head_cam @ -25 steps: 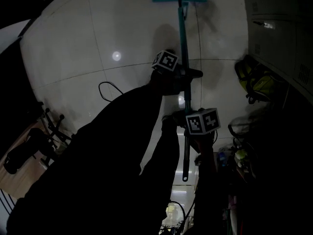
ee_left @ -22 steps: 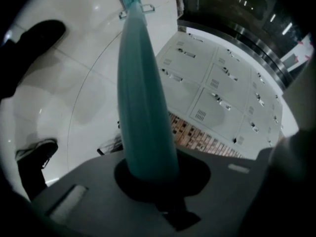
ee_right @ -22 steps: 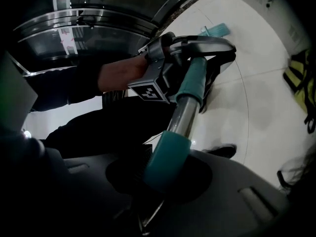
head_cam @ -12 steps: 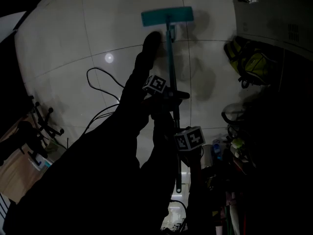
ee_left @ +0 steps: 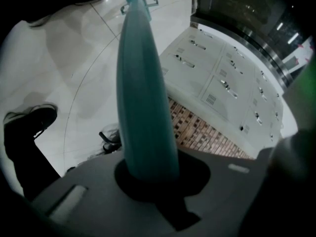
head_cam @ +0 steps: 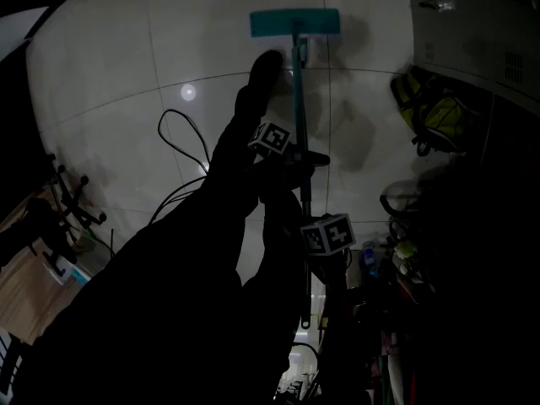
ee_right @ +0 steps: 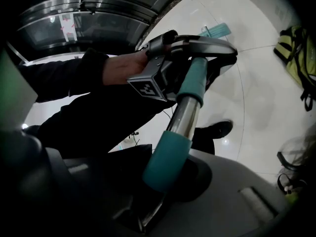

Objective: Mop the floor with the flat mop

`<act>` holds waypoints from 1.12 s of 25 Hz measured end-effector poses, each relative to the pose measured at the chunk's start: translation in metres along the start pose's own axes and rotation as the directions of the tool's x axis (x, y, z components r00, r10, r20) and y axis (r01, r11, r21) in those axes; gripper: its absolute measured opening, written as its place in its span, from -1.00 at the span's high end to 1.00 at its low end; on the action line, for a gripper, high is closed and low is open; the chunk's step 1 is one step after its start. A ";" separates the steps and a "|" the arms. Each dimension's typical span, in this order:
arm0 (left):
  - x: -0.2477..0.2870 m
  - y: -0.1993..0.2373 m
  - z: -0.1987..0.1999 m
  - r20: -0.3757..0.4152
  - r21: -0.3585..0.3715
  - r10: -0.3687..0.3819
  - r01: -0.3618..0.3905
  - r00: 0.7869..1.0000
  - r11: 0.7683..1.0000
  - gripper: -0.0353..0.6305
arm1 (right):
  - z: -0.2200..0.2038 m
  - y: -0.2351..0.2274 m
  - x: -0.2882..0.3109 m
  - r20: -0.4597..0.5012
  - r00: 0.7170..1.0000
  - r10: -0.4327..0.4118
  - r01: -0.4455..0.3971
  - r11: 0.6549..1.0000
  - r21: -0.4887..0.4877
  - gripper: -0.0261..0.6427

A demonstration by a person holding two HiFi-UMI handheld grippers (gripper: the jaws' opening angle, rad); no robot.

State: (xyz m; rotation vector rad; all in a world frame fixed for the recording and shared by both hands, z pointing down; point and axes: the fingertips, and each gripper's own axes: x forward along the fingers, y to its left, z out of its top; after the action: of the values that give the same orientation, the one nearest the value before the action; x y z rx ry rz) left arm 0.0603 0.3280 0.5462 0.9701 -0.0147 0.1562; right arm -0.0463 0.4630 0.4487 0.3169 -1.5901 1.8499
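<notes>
Holding the flat mop (head_cam: pixel 295 23) by its handle (head_cam: pixel 297 99) with both grippers.
Head view: the teal mop pad lies on the pale tiled floor (head_cam: pixel 110 74), far from the person, near grey lockers (head_cam: pixel 472 24). The left gripper (head_cam: pixel 301 160) clasps the handle nearer the pad than the right gripper (head_cam: pixel 309 256). A yellow-green bag (head_cam: pixel 434 112) lies to the right and a black cable (head_cam: pixel 181 142) to the left. Left gripper view: the jaws are clamped on the teal handle, and a dark shoe (ee_left: pixel 32 122) stands on the tiles. Right gripper view: the jaws pinch the handle's teal grip sleeve (ee_right: pixel 168 162), and a hand (ee_right: pixel 121 68) holds the left gripper further along.
</notes>
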 end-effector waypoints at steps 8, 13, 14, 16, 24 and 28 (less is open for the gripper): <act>-0.031 -0.064 0.097 0.007 0.017 -0.009 0.009 1.000 1.000 0.78 | 0.116 0.018 -0.027 0.027 1.000 0.012 -0.013 1.000 0.023 0.60; -0.054 -0.127 0.190 -0.006 0.038 -0.018 0.018 1.000 0.999 0.77 | 0.220 0.013 -0.048 0.028 1.000 -0.005 0.004 1.000 0.019 0.61; -0.057 -0.137 0.211 -0.004 0.045 -0.019 0.019 1.000 0.999 0.77 | 0.243 0.012 -0.053 0.033 0.999 -0.008 0.007 1.000 0.013 0.61; -0.063 -0.157 0.254 0.005 0.065 -0.026 0.026 1.000 0.998 0.77 | 0.288 0.006 -0.063 0.041 0.999 -0.016 0.016 1.000 -0.003 0.61; -0.085 -0.230 0.403 0.080 0.161 -0.065 0.051 0.995 0.986 0.76 | 0.442 -0.016 -0.092 0.076 0.996 -0.038 0.042 0.998 -0.051 0.62; -0.094 -0.247 0.431 0.085 0.201 -0.057 0.039 0.995 0.979 0.76 | 0.475 -0.014 -0.094 0.089 0.994 -0.056 0.061 0.996 -0.057 0.63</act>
State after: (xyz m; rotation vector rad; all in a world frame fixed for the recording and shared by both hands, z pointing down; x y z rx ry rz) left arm 0.0260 -0.1756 0.5796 1.1759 -0.0598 0.0696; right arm -0.0786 -0.0157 0.5132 0.4179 -1.6738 1.7620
